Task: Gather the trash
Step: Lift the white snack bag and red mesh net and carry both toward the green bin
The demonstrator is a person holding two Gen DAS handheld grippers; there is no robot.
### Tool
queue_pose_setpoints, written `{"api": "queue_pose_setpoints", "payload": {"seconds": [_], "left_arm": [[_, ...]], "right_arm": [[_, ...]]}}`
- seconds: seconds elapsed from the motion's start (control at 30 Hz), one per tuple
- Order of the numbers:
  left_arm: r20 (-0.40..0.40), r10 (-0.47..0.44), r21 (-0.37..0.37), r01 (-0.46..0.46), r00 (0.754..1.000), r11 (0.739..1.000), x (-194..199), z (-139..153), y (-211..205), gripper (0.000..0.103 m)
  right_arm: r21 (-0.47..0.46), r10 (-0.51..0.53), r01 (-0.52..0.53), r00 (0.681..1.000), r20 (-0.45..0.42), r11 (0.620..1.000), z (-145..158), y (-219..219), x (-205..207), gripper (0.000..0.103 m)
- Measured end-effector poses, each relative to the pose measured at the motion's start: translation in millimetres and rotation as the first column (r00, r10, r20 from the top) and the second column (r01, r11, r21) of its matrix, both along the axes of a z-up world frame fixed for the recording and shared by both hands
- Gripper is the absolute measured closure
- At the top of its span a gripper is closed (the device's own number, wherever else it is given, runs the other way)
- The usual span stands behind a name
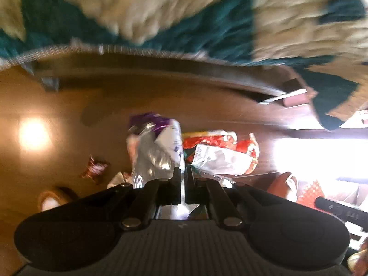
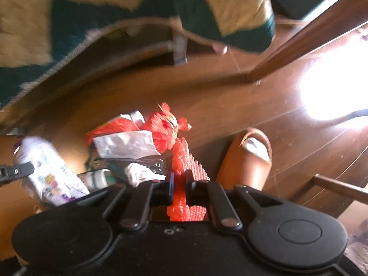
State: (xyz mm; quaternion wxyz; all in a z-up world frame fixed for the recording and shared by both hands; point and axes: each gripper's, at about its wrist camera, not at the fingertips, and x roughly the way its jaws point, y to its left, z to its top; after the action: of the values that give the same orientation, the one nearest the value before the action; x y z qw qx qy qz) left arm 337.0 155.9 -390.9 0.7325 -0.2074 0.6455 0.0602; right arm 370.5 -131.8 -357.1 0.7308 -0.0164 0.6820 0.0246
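Below, on the wooden floor point(image 1: 69, 105), trash lies heaped near a teal-and-cream rug point(image 1: 207, 27). Left claw point(image 1: 183, 172) is clenched on a white-and-purple foil wrapper point(image 1: 158, 142). Right claw point(image 2: 179, 179) is clamped on a red mesh bag point(image 2: 184, 161), beside a red-and-white wrapper point(image 2: 128, 142).

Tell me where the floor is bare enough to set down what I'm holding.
Bare wood floor lies between the rug edge and the pile of wrappers, and again left of the small brown candy wrapper. It is crowded around that pile, where the left gripper pinches a white-and-purple bag and the right gripper pinches red netting beside a sandalled foot.
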Motion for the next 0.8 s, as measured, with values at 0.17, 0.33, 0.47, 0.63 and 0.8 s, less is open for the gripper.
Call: {"api": "queue_pose_setpoints", "payload": {"seconds": [0.17,0.33,0.47,0.63,0.8], "left_arm": [[0.091,-0.042,0.059,0.037,0.995,0.998,-25,64,-6,0.101],[0.182,-0.072,0.115,0.051,0.981,0.992,-47,129,-14,0.102],[0.193,-0.079,0.111,0.059,0.978,0.992,-55,150,-16,0.102],[0.173,-0.073,0.123,0.052,0.982,0.991,-52,134,-10,0.101],[0.078,-0.071,0.14,0.06,0.994,0.988,-33,87,12,0.089]], "right_arm": [[0.053,0.028,-0.034,0.992,0.127,0.998,72,-15,-22,0.096],[0.093,0.072,-0.102,0.956,0.283,0.99,155,-29,-49,0.096],[0.139,0.063,-0.115,0.94,0.334,0.984,185,-39,-60,0.095],[0.144,0.117,-0.171,0.938,0.327,0.975,160,-31,-57,0.095],[0.166,0.152,-0.202,0.95,0.274,0.965,124,-10,-47,0.095]]}}
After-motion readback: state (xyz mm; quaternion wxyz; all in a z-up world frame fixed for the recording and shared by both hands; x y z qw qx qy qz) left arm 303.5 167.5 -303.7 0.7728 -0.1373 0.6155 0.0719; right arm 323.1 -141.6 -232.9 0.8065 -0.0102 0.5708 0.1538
